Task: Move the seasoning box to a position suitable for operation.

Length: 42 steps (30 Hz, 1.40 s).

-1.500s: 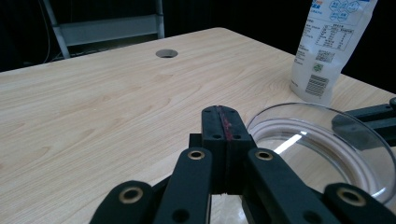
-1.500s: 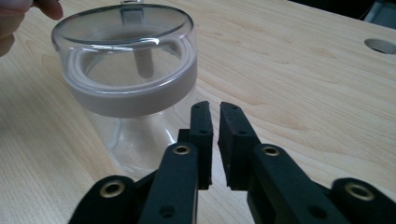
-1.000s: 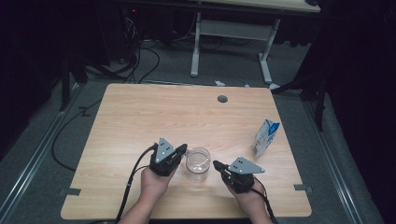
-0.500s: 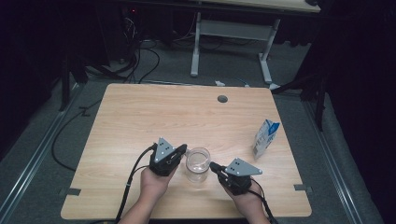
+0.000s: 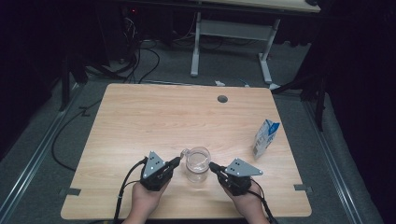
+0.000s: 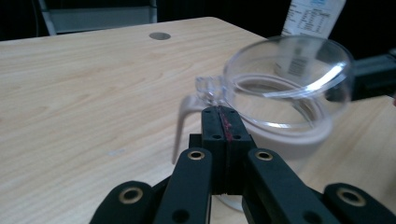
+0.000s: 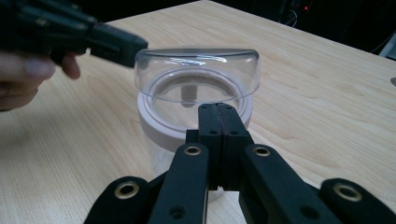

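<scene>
Left gripper [image 5: 174, 161] clenched on nothing, tips just left of clear jug [image 5: 197, 164] at table's [image 5: 140, 116] near middle. Right gripper [image 5: 212, 165] likewise clenched empty, just right. Far right: blue-white carton [image 5: 266, 138], fine print unreadable.

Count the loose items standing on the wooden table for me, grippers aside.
2. A clear plastic jug with a pale collar and handle stands near the front edge between both grippers; a white-and-blue carton stands upright near the right edge.
</scene>
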### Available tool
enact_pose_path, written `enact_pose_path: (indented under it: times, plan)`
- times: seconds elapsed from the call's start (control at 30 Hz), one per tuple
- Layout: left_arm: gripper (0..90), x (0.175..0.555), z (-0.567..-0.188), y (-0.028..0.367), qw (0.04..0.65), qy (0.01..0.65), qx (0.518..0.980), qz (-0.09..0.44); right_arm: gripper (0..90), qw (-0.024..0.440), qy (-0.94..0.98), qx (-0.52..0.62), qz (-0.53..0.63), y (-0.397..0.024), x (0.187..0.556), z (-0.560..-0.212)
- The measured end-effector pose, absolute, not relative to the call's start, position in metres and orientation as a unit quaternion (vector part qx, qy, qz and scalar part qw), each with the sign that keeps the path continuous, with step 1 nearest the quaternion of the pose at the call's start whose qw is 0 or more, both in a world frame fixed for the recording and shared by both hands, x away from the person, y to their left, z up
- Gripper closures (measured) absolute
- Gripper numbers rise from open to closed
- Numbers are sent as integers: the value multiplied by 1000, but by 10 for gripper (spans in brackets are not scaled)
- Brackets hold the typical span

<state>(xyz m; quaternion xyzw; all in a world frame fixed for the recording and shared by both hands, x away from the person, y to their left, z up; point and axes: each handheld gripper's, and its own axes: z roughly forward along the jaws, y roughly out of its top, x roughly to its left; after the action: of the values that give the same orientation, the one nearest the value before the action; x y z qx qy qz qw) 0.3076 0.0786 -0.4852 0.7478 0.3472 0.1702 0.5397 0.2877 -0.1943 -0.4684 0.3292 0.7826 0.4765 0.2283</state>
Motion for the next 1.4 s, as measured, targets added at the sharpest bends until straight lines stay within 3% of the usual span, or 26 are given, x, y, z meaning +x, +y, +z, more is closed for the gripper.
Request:
enact_pose_path:
  times: [1.4]
  plan:
    - [900,288,-484,51,550,314,762,137,899,223,779,332,483,-193,290,-469]
